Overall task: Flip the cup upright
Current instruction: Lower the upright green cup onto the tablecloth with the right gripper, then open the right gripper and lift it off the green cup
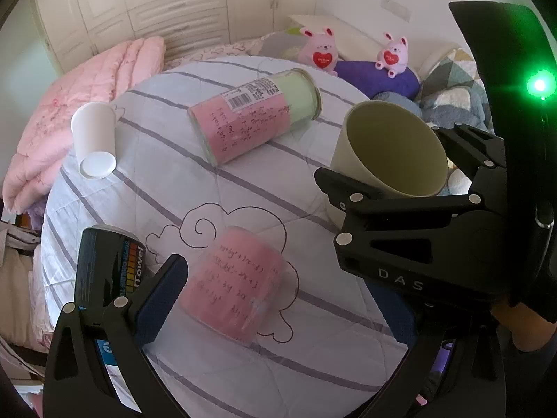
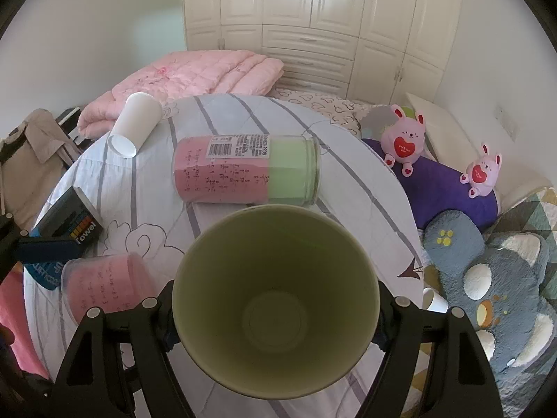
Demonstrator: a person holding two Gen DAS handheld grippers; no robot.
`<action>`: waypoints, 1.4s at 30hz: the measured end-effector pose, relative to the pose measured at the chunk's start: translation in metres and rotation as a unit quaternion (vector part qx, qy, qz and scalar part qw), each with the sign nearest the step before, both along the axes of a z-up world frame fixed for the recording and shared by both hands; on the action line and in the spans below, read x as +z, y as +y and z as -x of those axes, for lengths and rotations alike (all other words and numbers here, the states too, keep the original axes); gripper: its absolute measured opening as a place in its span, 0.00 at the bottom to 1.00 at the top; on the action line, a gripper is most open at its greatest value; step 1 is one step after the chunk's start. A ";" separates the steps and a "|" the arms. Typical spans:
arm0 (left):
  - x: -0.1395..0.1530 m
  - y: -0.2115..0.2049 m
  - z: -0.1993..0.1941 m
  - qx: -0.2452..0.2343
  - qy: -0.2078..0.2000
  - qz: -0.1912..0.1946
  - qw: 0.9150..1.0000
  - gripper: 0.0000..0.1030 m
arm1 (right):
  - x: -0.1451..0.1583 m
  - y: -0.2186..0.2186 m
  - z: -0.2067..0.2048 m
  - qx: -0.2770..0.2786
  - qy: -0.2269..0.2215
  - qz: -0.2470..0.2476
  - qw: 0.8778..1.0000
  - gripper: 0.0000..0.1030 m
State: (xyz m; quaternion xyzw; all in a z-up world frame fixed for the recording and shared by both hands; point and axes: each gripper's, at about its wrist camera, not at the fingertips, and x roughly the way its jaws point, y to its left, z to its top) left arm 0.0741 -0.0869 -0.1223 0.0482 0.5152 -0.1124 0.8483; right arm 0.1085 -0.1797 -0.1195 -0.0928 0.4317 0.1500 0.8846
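One cup (image 2: pixel 275 310) sits clamped in my right claw (image 2: pixel 275 317), lower centre of frame, mouth toward the lens, long axis along the fingers; left claw (image 1: pixel 278 299) gapes empty.

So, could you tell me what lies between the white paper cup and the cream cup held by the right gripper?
In the right wrist view, the pink-and-green canister lies on its side between the white paper cup and the cream cup.
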 end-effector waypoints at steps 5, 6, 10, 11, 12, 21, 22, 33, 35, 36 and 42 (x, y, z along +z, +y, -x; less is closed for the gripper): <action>-0.001 0.001 -0.001 0.001 0.002 -0.002 1.000 0.99 | -0.001 0.001 -0.001 0.001 0.001 0.003 1.000 0.77; -0.001 0.002 -0.001 0.002 0.003 -0.002 1.000 0.99 | -0.001 0.001 -0.001 0.001 0.001 0.003 1.000 0.77; -0.001 0.005 -0.001 0.005 0.006 0.001 1.000 0.99 | -0.001 0.002 -0.002 0.002 0.001 0.006 1.000 0.77; -0.001 0.005 -0.001 0.006 0.006 0.001 1.000 0.99 | 0.000 0.002 -0.002 0.001 0.001 0.007 1.000 0.77; -0.001 0.006 -0.001 0.006 0.006 0.001 1.000 0.99 | 0.000 0.002 -0.002 0.001 0.001 0.008 1.000 0.77; 0.000 0.007 0.000 0.007 0.004 0.004 1.000 0.99 | 0.005 0.005 0.001 -0.002 -0.005 0.017 1.000 0.78; 0.001 0.008 0.000 0.007 0.003 0.004 1.000 0.99 | 0.006 0.006 0.001 -0.002 -0.005 0.019 1.000 0.78; 0.010 0.014 0.010 0.004 -0.003 0.009 1.000 0.99 | 0.018 0.009 0.011 -0.010 -0.008 0.027 1.000 0.79; 0.012 0.015 0.013 0.003 -0.005 0.012 1.000 0.99 | 0.022 0.010 0.013 -0.012 -0.012 0.027 0.999 0.79; 0.014 0.016 0.014 0.003 -0.006 0.014 1.000 0.99 | 0.024 0.010 0.014 -0.014 -0.013 0.026 0.999 0.79; 0.021 0.027 0.024 0.008 -0.011 0.029 0.999 0.99 | 0.039 0.010 0.023 -0.022 -0.025 0.019 0.999 0.79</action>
